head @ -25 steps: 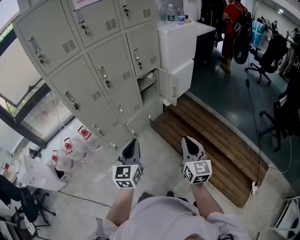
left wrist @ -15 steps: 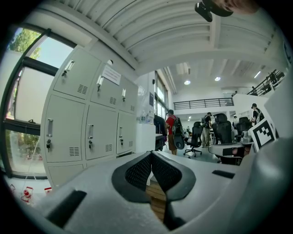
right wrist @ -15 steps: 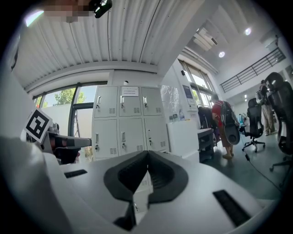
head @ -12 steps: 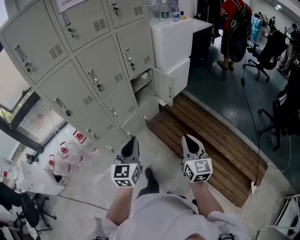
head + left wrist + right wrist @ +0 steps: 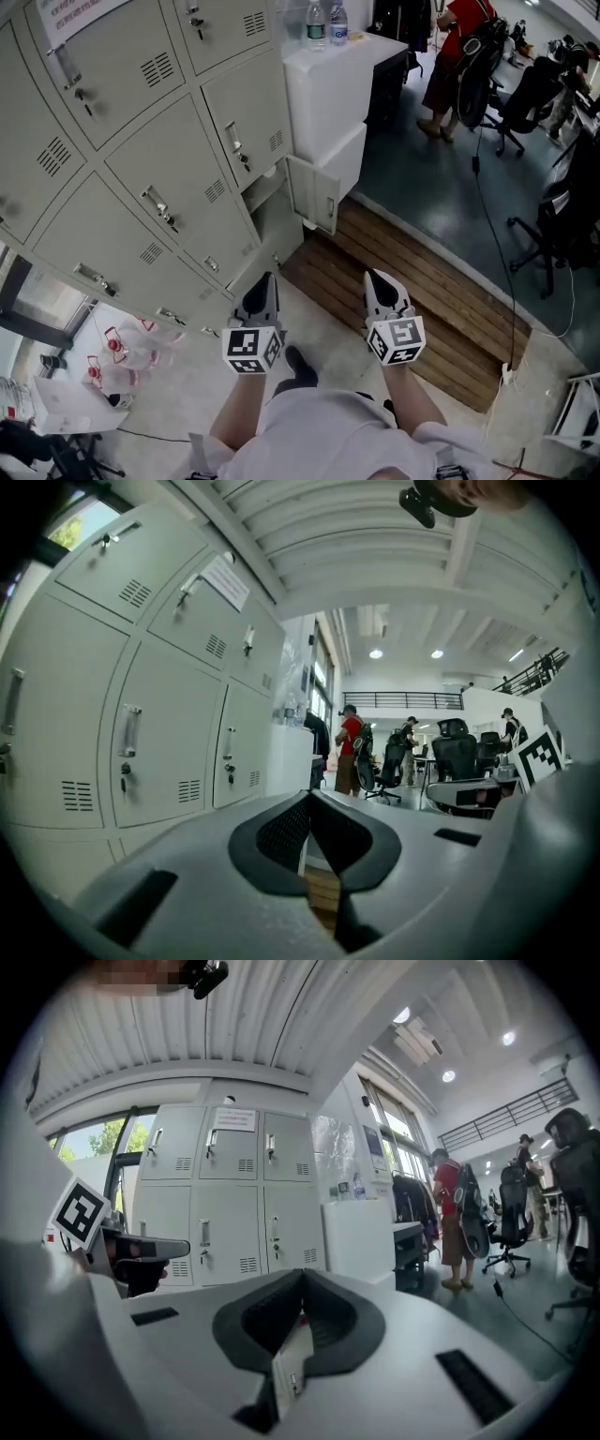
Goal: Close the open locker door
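A bank of grey lockers [image 5: 141, 141] fills the left of the head view. In its lower row one small door [image 5: 314, 195] hangs open, swung out to the right, with the dark compartment [image 5: 265, 186] beside it. My left gripper [image 5: 265, 279] and right gripper [image 5: 379, 278] are held side by side low in the middle, both pointing at the lockers and well short of the door. Both are shut and hold nothing. In the right gripper view, the open door [image 5: 287, 1374] shows as a pale strip behind the closed jaws of the right gripper [image 5: 302, 1290]. The left gripper [image 5: 309, 801] faces the locker fronts [image 5: 141, 752].
A white cabinet [image 5: 328, 84] with two bottles [image 5: 324, 22] stands right of the lockers. Wooden decking [image 5: 422, 286] lies in front of the open door. Water jugs [image 5: 117, 352] sit on the floor at lower left. A person in red [image 5: 452, 42] and office chairs [image 5: 525, 89] are beyond.
The lockers and the open door have grown larger and slid down-left in the head view as the person walked toward them. Both grippers stayed shut and kept their place in the view.
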Action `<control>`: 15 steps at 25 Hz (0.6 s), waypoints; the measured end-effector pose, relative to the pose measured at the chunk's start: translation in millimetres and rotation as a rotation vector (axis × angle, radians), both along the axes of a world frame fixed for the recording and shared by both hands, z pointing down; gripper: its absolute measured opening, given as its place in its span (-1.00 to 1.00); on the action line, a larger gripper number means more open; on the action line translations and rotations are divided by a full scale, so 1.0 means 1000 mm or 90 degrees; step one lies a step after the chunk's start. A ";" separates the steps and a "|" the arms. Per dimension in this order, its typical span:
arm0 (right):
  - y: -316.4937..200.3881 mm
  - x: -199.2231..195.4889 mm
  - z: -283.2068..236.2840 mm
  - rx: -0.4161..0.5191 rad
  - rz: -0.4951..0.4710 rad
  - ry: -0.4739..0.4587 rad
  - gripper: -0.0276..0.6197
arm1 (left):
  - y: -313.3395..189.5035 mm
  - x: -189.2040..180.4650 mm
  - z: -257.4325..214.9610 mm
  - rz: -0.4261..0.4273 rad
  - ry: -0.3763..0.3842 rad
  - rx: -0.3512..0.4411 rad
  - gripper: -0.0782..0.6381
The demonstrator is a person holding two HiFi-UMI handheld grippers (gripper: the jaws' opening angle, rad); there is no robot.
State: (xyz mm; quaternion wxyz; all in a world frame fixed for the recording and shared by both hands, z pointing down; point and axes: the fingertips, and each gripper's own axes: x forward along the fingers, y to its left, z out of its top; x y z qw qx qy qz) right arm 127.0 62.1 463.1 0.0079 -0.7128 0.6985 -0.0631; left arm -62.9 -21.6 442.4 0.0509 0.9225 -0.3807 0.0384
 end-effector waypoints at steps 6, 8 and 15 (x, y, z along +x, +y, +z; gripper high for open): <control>-0.099 0.000 -0.004 0.005 0.012 0.006 -0.88 | -0.101 0.012 -0.008 0.026 -0.001 0.009 -0.76; -0.123 0.000 -0.006 0.003 0.007 0.011 -0.88 | -0.122 0.016 -0.008 0.030 0.000 0.008 -0.76; -0.186 0.024 -0.005 -0.005 -0.031 0.018 -0.88 | -0.170 0.036 -0.004 -0.008 0.002 0.000 -0.76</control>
